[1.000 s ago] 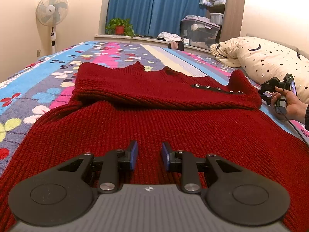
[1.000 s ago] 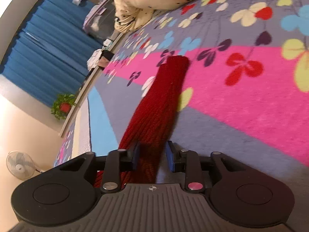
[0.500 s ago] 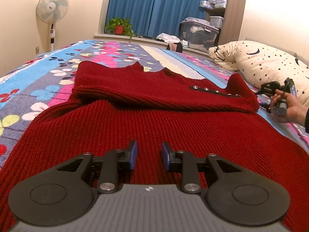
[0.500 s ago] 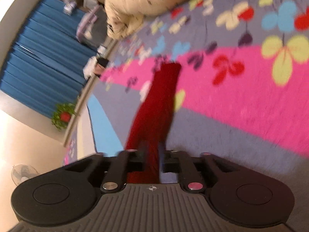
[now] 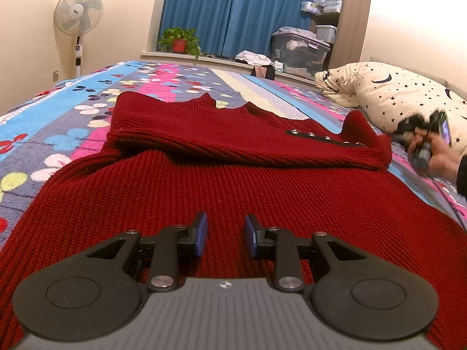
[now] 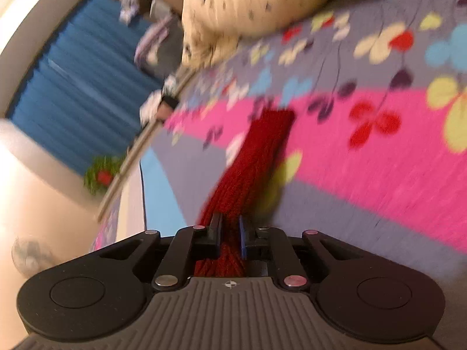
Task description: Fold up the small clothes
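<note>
Item: 1 red knit sweater (image 5: 233,175), spread on floral bed (image 5: 58,134); soft, thick, limp. Right gripper (image 6: 229,234) closing on its sleeve (image 6: 256,157); left gripper (image 5: 225,234) spread, empty. Best held by edges.

In the left wrist view, the dark red ribbed knit sweater (image 5: 233,180) lies spread on the flower-patterned bed (image 5: 58,128), filling the frame's centre. The left tongs (image 5: 225,234) sit above it at bottom centre. The star-printed cream pillow (image 5: 394,93) lies at right, the white standing fan (image 5: 78,26) at upper left, the potted green plant (image 5: 179,39) behind the bed.
</note>
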Available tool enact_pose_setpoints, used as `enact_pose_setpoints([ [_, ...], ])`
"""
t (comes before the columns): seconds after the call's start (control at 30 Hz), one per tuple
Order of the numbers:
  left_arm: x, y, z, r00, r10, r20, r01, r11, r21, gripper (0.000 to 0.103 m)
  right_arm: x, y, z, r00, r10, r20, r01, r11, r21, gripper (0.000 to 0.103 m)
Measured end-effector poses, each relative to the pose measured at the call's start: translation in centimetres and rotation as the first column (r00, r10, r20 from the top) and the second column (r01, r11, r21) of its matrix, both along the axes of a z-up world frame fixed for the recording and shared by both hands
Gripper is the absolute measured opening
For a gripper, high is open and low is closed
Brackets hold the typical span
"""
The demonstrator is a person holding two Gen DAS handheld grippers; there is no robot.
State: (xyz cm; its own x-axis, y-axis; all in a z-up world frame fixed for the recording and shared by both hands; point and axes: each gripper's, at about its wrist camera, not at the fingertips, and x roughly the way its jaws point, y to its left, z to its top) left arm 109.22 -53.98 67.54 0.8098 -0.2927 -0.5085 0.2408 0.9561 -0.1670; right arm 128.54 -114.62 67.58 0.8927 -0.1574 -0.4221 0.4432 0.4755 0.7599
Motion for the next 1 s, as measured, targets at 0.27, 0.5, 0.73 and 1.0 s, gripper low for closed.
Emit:
enact_pose_setpoints([
  [0.27,-1.1,-0.7,0.1,1.000,0.002,-0.011,-0.002,1.000,-0.021,0.032,0.4,20.2,15.7,0.884,0.445,0.143,-0.299,0.773,-0.560,0.011],
  [0.5,-1.7,-0.1,0.4,0.998,-0.011,-0.054,0.005,0.993,-0.119,0.034,0.1,40.2,10.8,0.513,0.808,-0.288,-0.793,0.318,-0.520,0.020],
  [0.73,-2.0,-0.5,1.1,0.997,0.002,-0.080,-0.013,0.990,-0.139,0.035,-4.4,37.3,8.9,0.505,0.746,-0.433,-0.855,0.368,-0.365,0.029],
  [1.0,-0.3,-0.9,5.0,0.991,0.039,-0.128,-0.054,0.991,-0.122,0.035,-3.7,26.3,6.8,0.768,0.569,-0.294,-0.593,0.805,0.008,0.053],
])
